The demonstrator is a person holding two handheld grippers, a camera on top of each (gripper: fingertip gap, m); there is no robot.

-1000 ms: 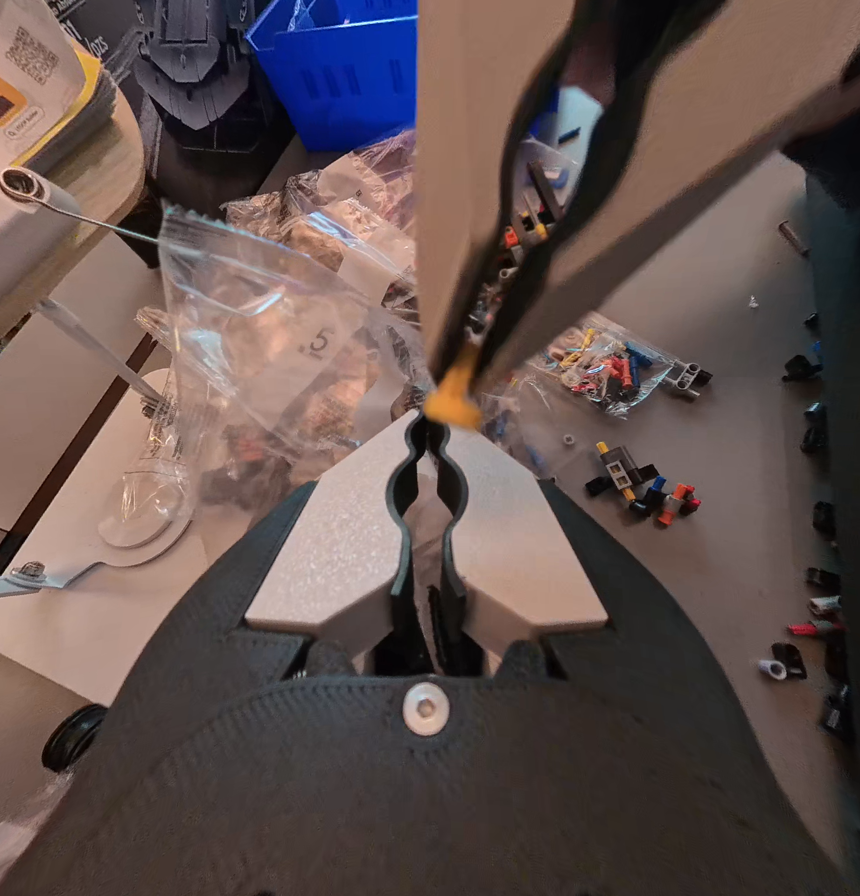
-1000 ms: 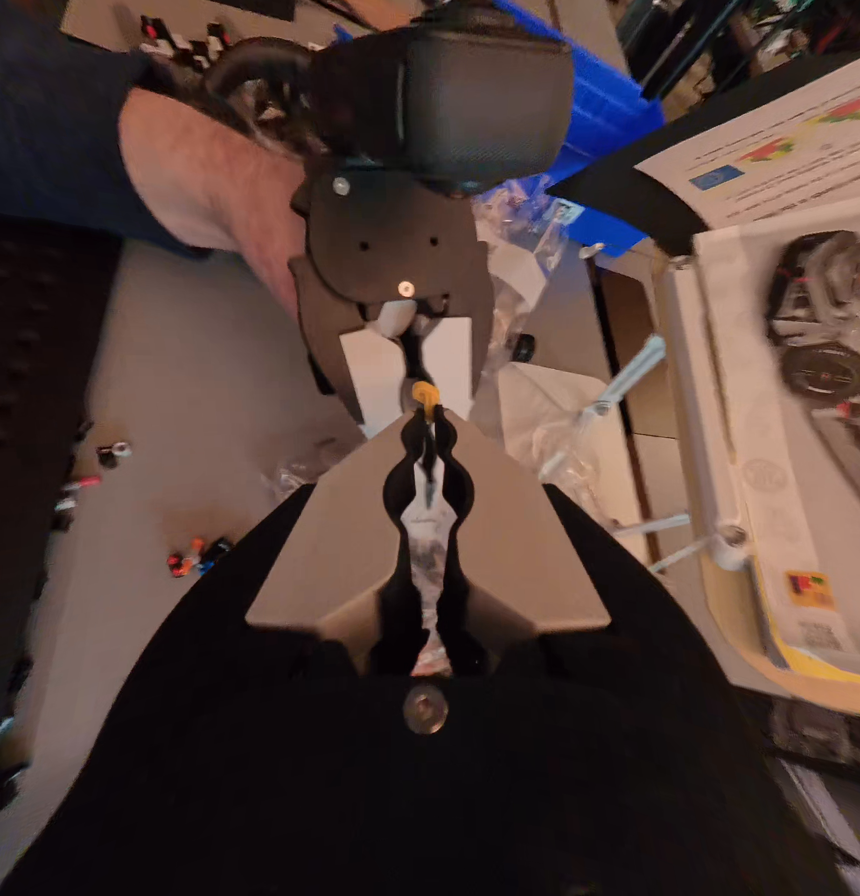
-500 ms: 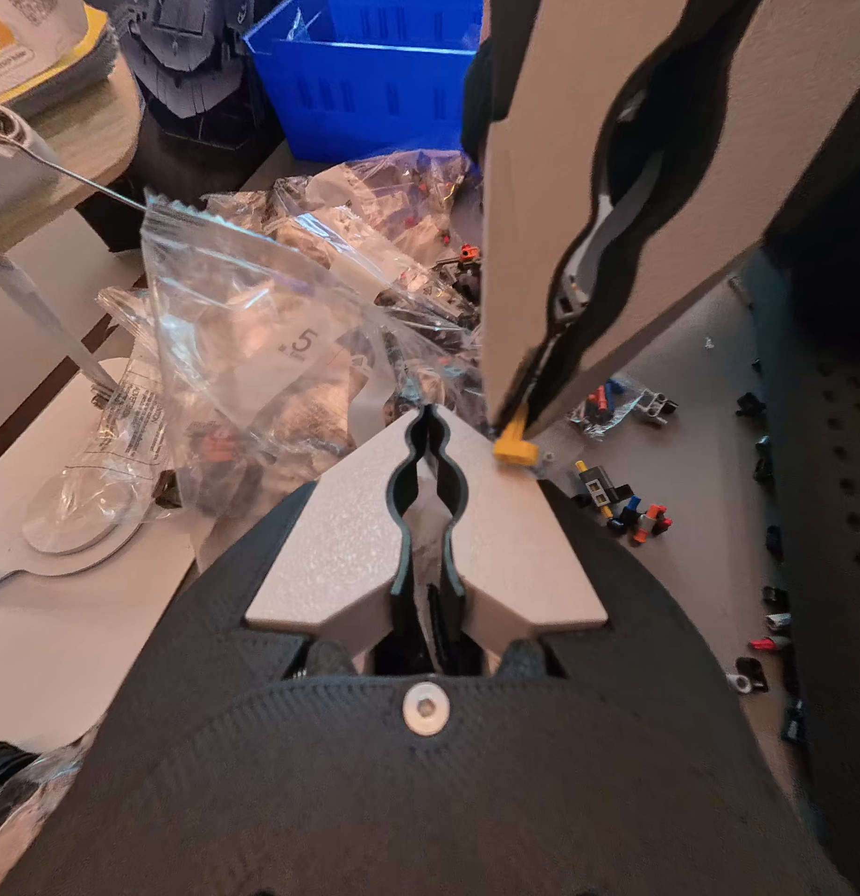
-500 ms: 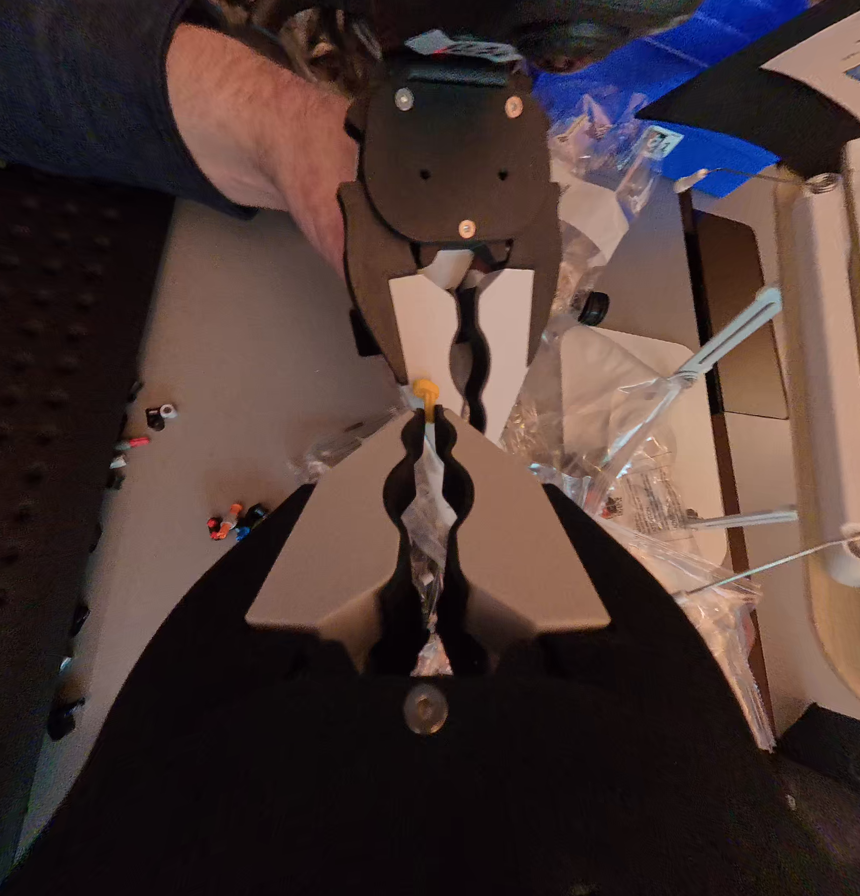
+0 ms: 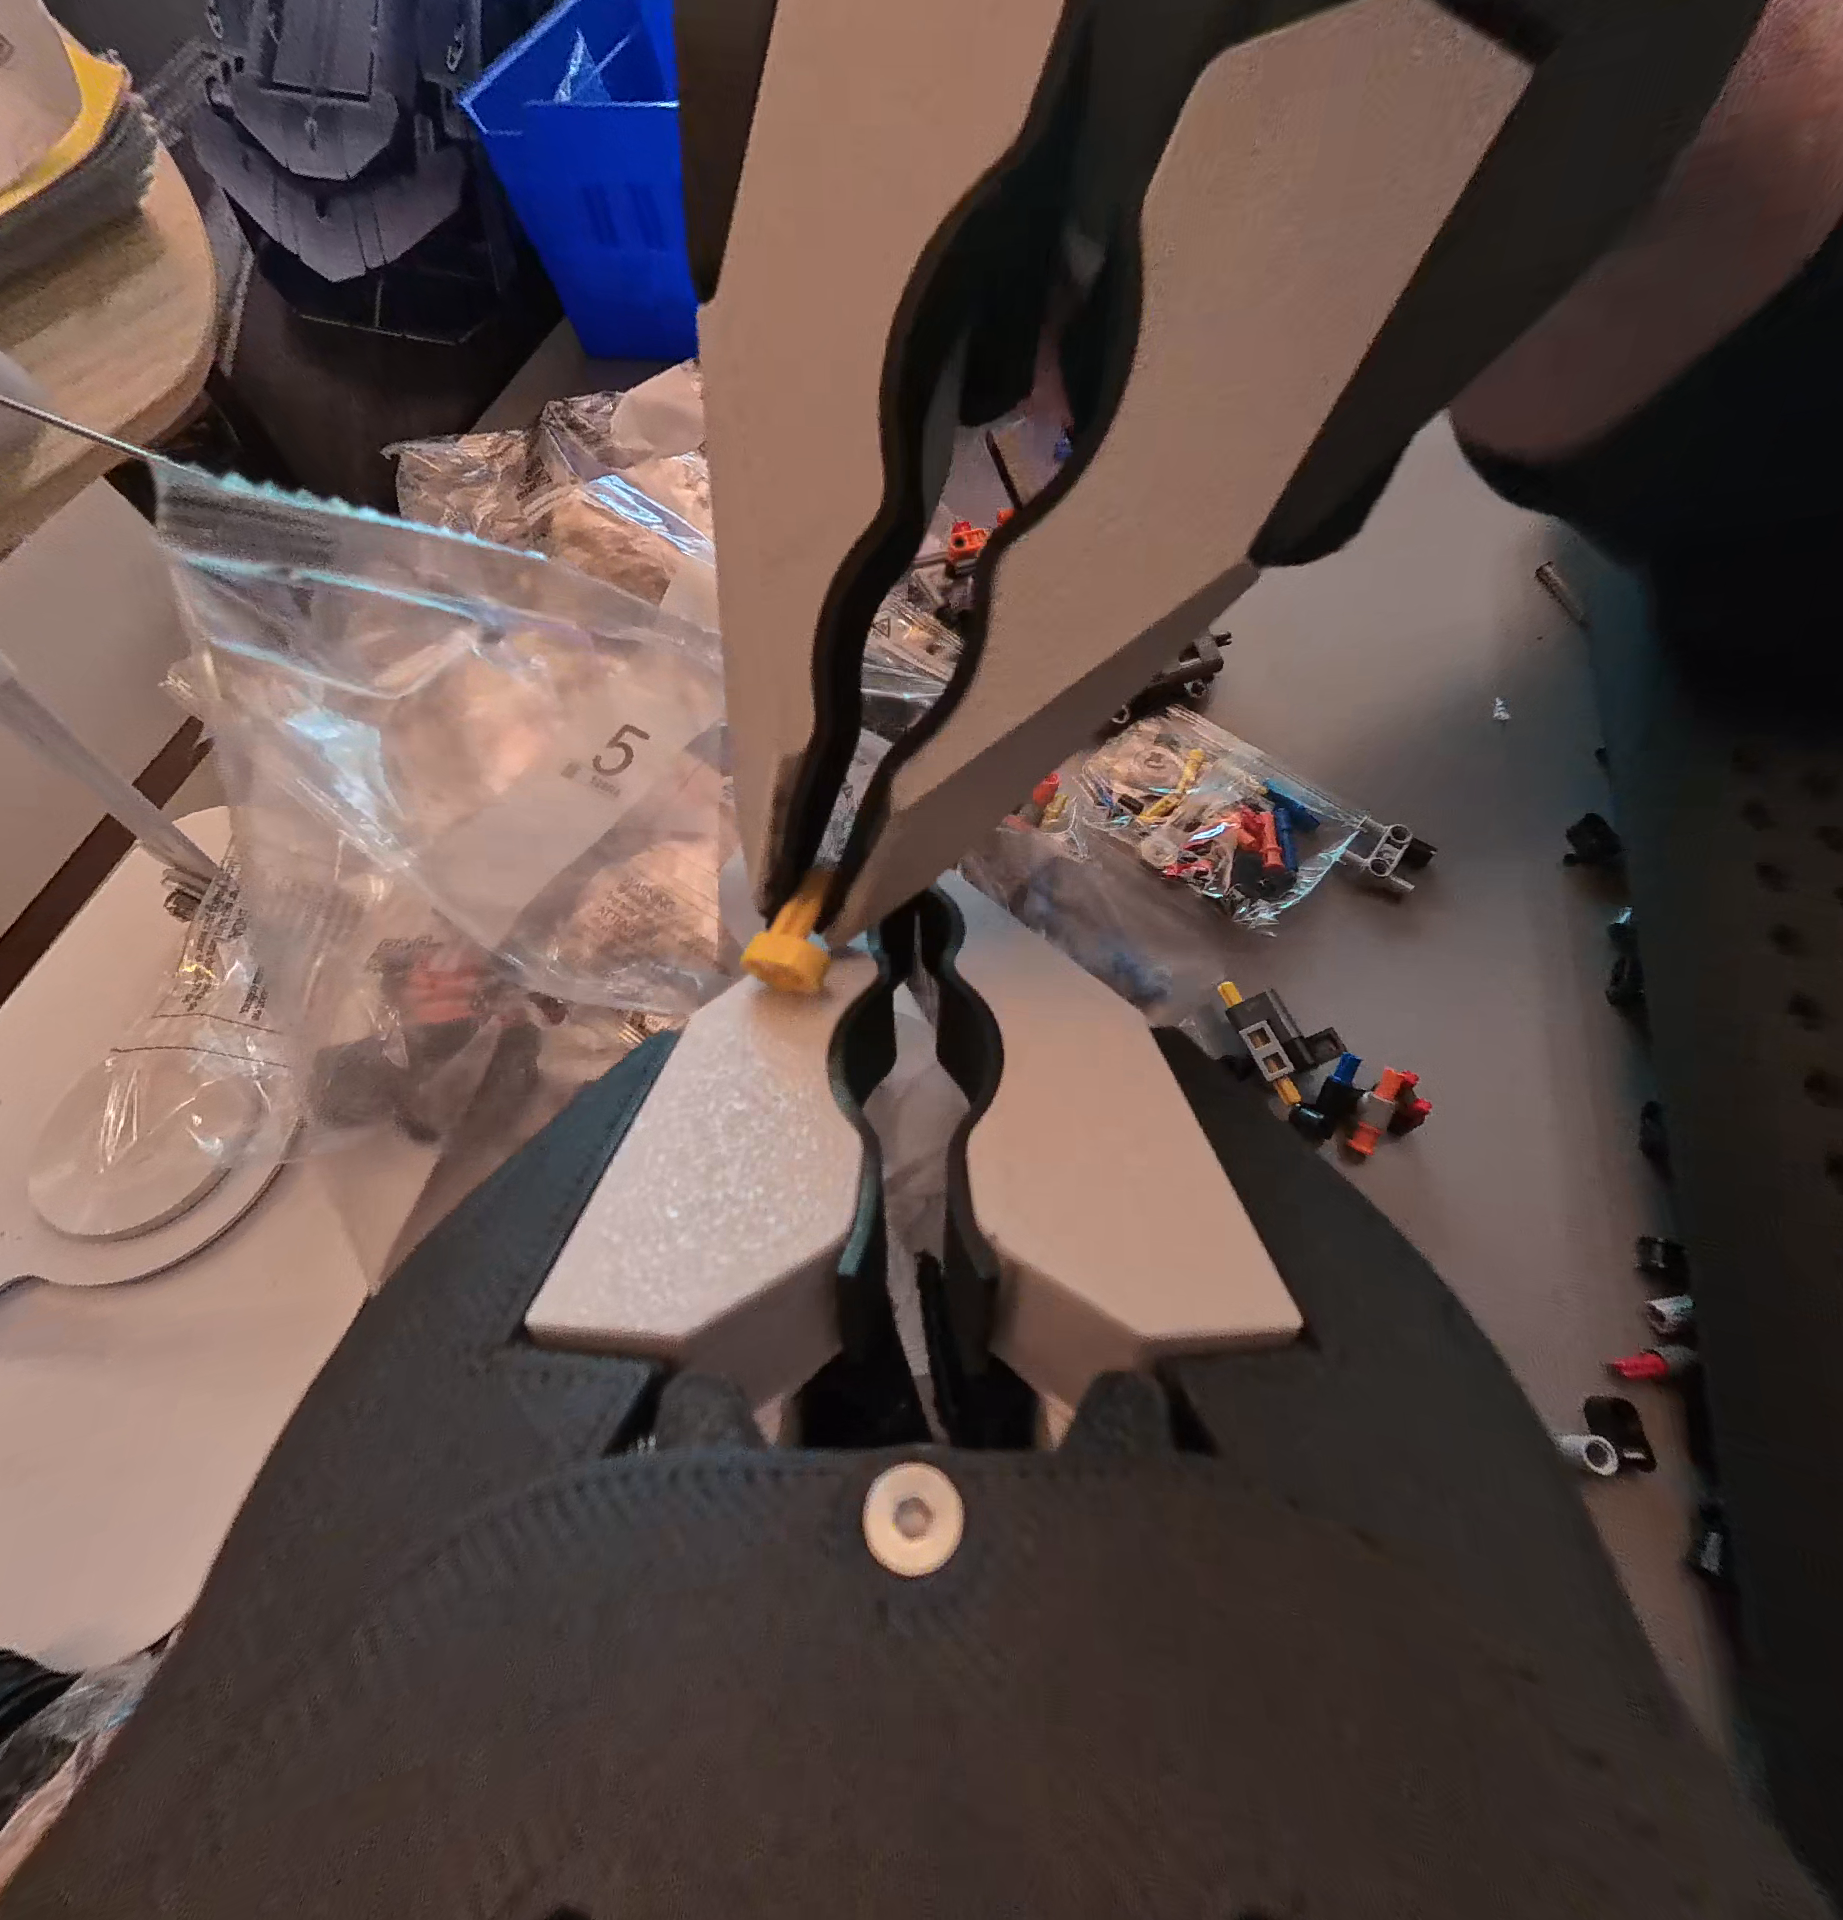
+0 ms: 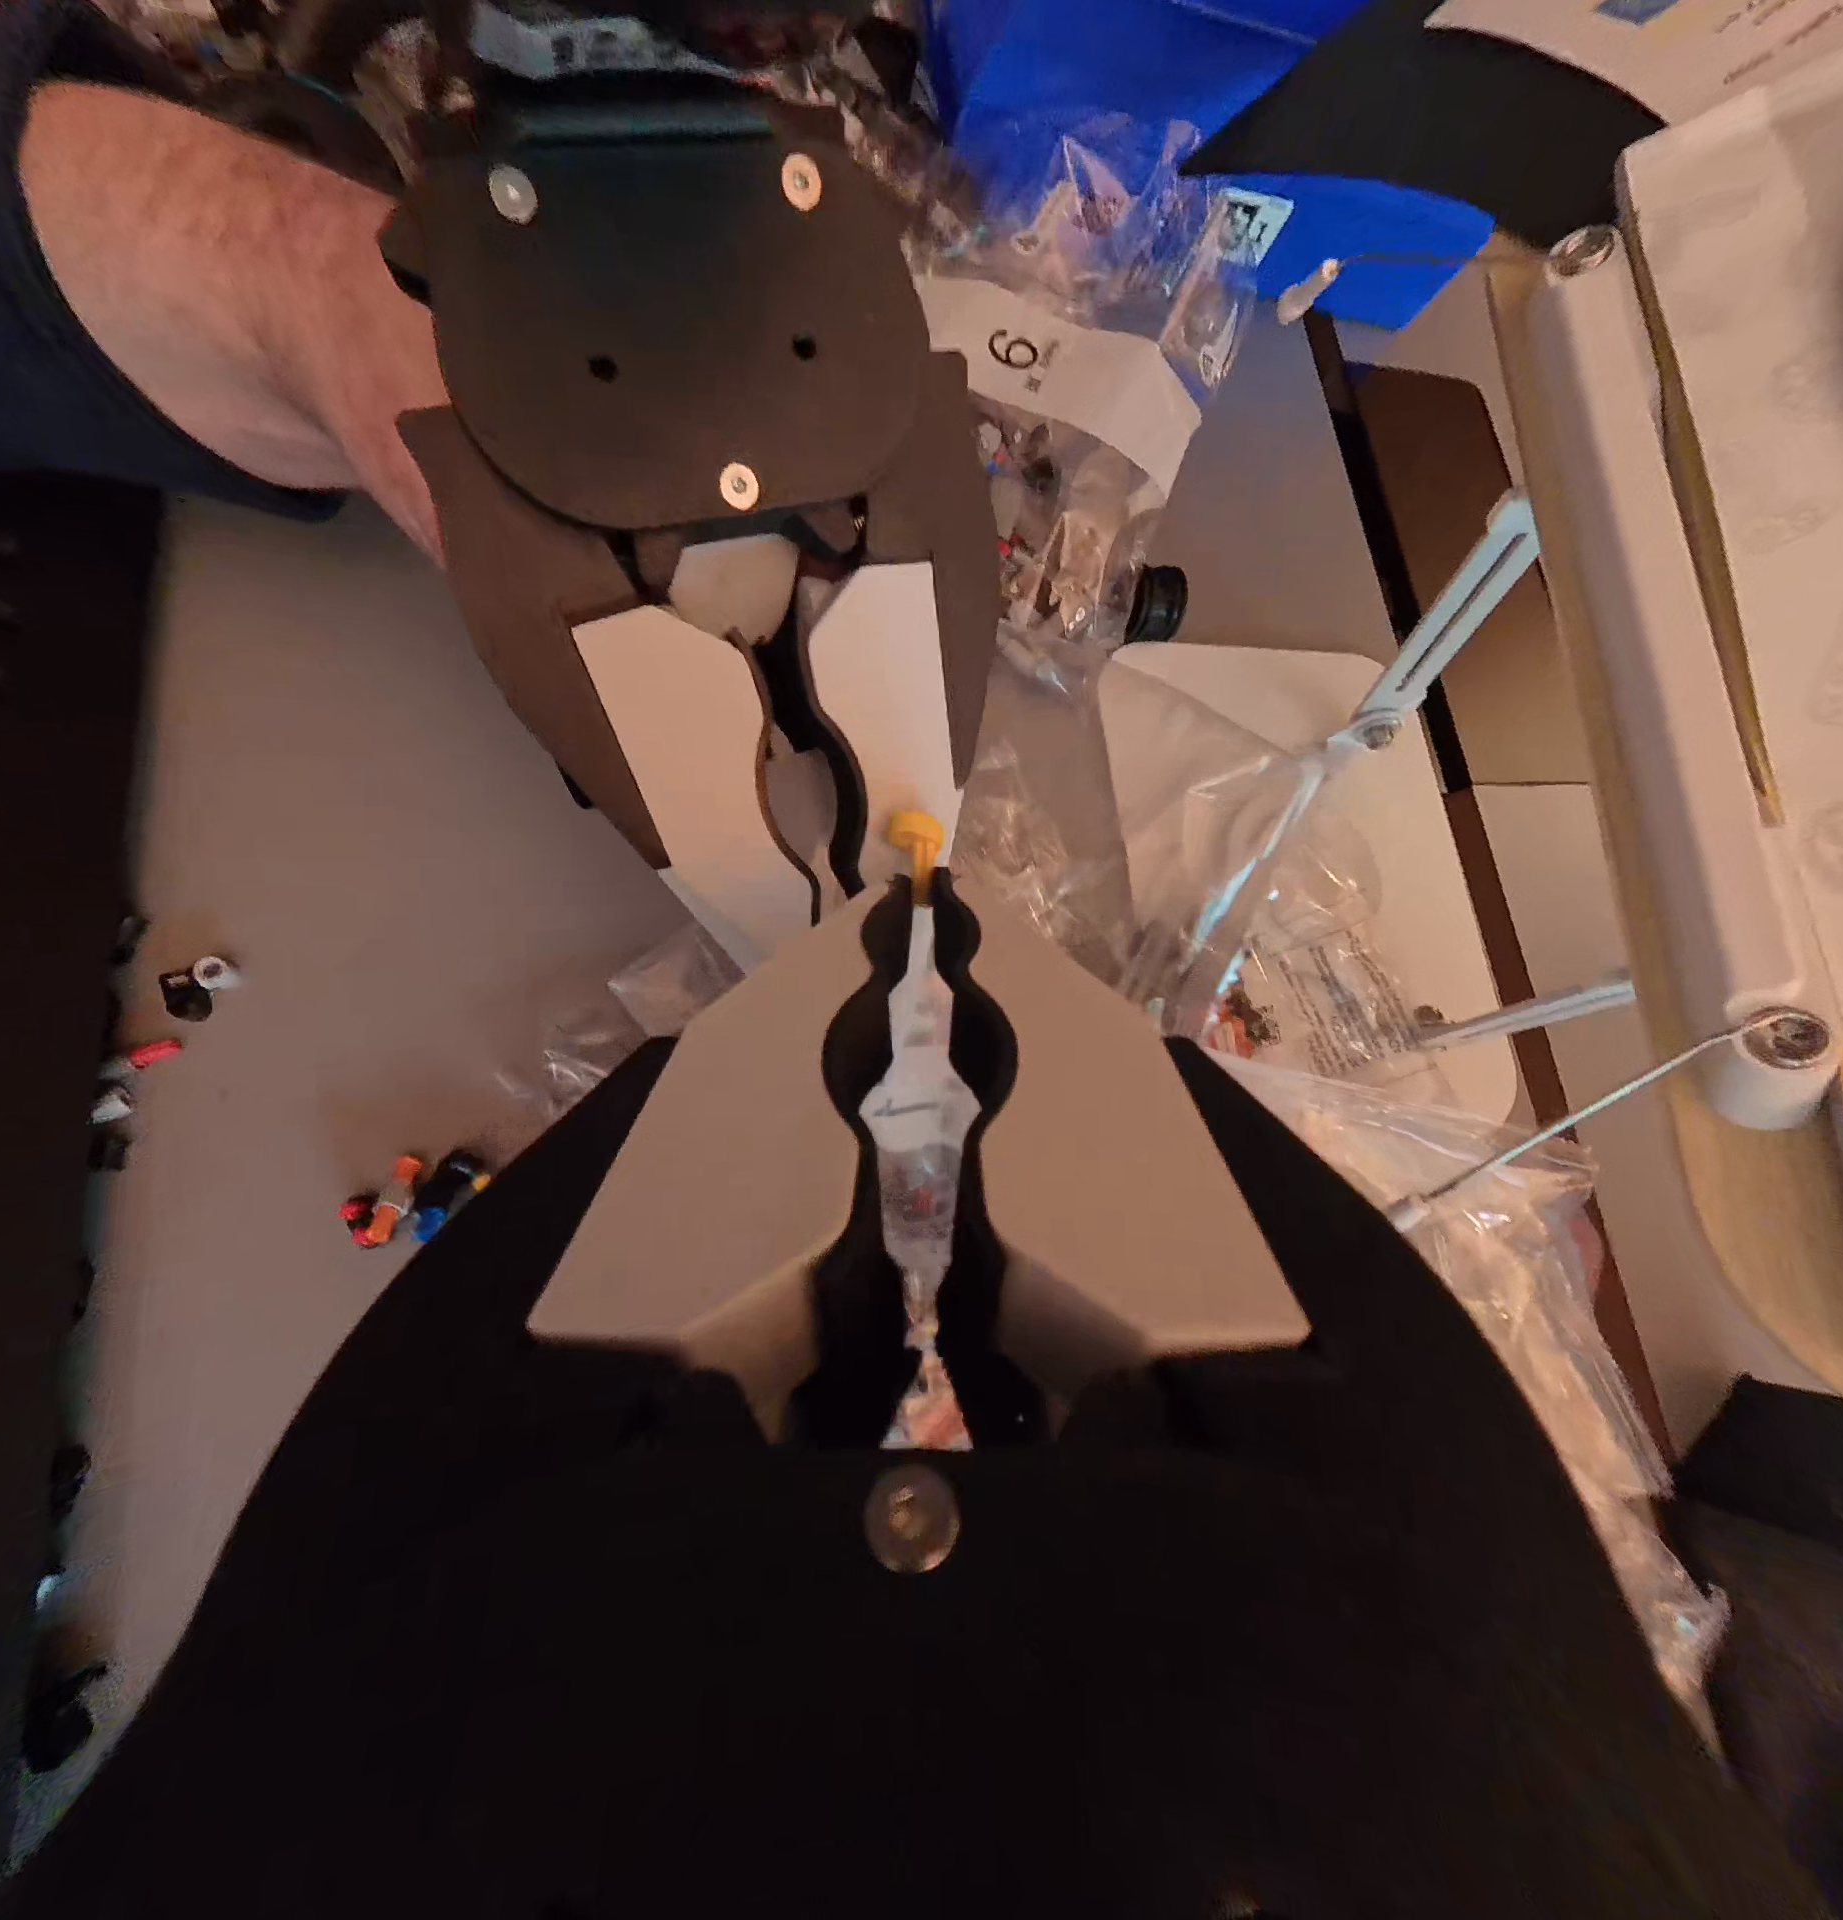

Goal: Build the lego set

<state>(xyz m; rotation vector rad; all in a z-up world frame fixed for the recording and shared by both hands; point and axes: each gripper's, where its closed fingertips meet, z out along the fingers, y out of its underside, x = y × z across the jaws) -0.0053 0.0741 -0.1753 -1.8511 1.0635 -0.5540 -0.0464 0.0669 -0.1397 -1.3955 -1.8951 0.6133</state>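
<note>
We see the right tool [image 6: 919, 883] pinching a small yellow peg [image 6: 915, 837] at its very tips, its two fingers pressed together on the peg's shaft so that the wider yellow head sticks out past them. In the left wrist view that same tool [image 5: 808, 902] comes down from above, and the yellow peg [image 5: 789, 948] rests against the upper edge of the left tool's near finger, just beside its tips. The left tool [image 5: 912, 925] has its fingers pressed together at the tips; we cannot make out anything held between them. From the right wrist view the left tool [image 6: 832, 883] hangs opposite, tips pointing toward us, a bare forearm [image 6: 221, 322] behind it.

Below both tools lies the pale tabletop [image 5: 1416, 644]. A large clear bag [image 5: 449, 748] with a white label stands to the left of the tips, more crumpled bags behind it. A smaller clear bag of mixed coloured pieces [image 5: 1208, 821] lies to the right, and near it a little cluster of loose pieces [image 5: 1322, 1070] in grey, black, blue, orange and red. More small dark pieces [image 5: 1644, 1351] are scattered along the right edge beside a dark perforated mat [image 5: 1790, 935]. A blue bin [image 5: 595, 187] stands at the back, and a white lamp-like stand with thin metal arms [image 6: 1416, 707] is on the right in the right wrist view
</note>
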